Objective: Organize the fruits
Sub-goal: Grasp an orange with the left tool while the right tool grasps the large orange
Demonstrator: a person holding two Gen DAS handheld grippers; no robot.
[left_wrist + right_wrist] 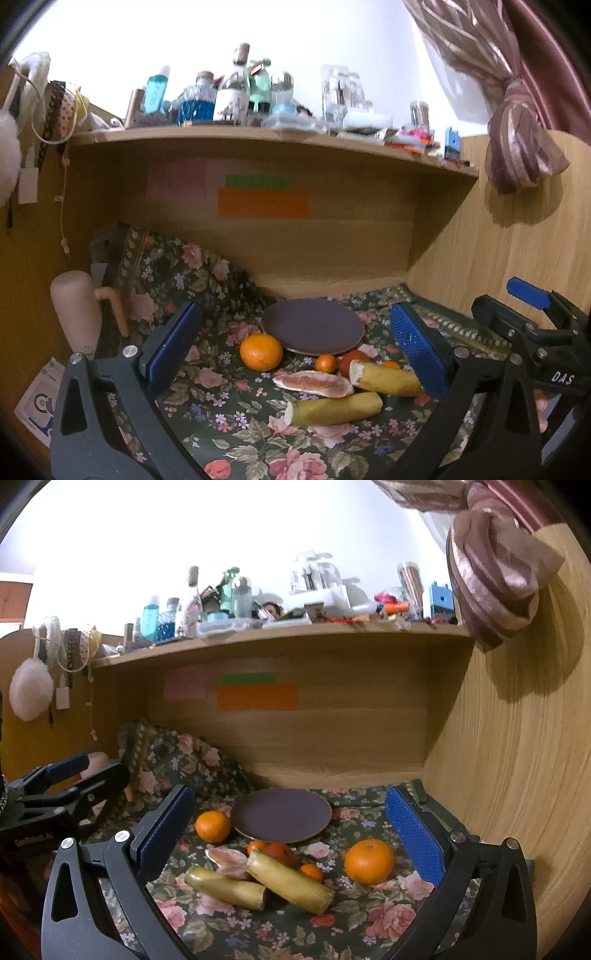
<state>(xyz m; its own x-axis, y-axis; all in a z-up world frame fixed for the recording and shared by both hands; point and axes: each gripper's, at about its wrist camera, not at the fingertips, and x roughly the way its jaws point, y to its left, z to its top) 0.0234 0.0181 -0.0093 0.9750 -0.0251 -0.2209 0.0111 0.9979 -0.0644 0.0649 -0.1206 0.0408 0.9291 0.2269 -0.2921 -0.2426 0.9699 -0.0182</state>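
A dark round plate (313, 327) (280, 815) lies on the floral cloth. Near it lie an orange (261, 351) (213, 826), a second orange (369, 861), small tangerines (325, 363) (281, 853), a peeled grapefruit piece (313, 384) (227, 860) and two banana halves (334, 408) (386, 379) (225, 887) (290, 882). My left gripper (295, 350) is open and empty above the fruit. My right gripper (291, 840) is open and empty too. The right gripper also shows at the right of the left wrist view (528, 314), and the left gripper at the left of the right wrist view (66, 786).
The floral cloth (229, 417) covers the desk and bunches up at the back left. A beige handled object (79, 310) stands at the left. A wooden shelf (273, 138) crowded with bottles overhangs the back. Wooden walls (517, 775) close in the right side.
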